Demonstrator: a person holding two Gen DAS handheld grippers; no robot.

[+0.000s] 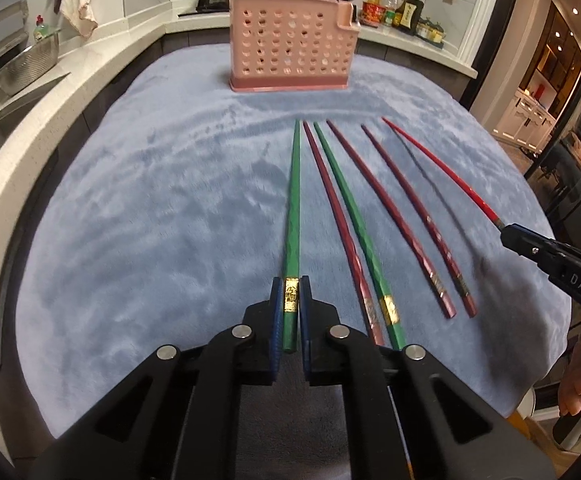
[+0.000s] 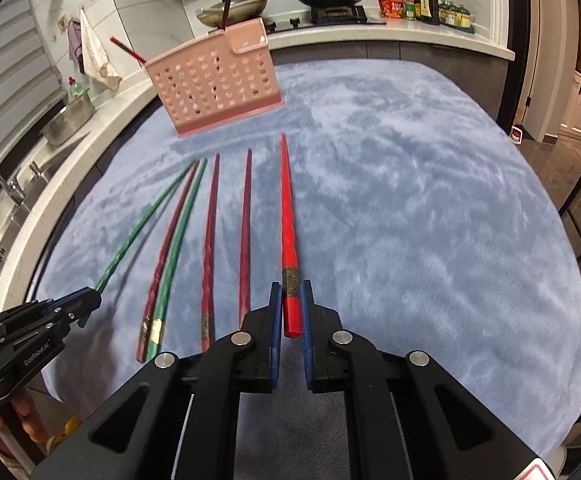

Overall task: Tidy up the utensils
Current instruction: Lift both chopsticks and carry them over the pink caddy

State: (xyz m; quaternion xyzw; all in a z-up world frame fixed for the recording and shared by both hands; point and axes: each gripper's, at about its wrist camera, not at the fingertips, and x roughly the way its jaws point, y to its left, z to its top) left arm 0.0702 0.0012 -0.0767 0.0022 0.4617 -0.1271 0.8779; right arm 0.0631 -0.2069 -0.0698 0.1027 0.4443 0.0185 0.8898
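The left gripper [image 1: 291, 300] clamps a green chopstick [image 1: 292, 208] and the right gripper [image 2: 291, 304] a red chopstick [image 2: 288, 216], four chopsticks lie between on the blue cloth [image 1: 138, 216], and the far pink holder [image 1: 290, 46] seemingly contains two or three.

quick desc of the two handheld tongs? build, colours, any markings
Both match: matte black plastic linkage arms with triangular cut-outs, round silver pivot pins, and blue ribbed pads lining the inner faces. Left tongs carry white "GenRobot.AI" lettering on the side, seen from the right wrist view. Right tongs show partial white letters "DAS" from the left wrist view. No cables or sleeves visible.
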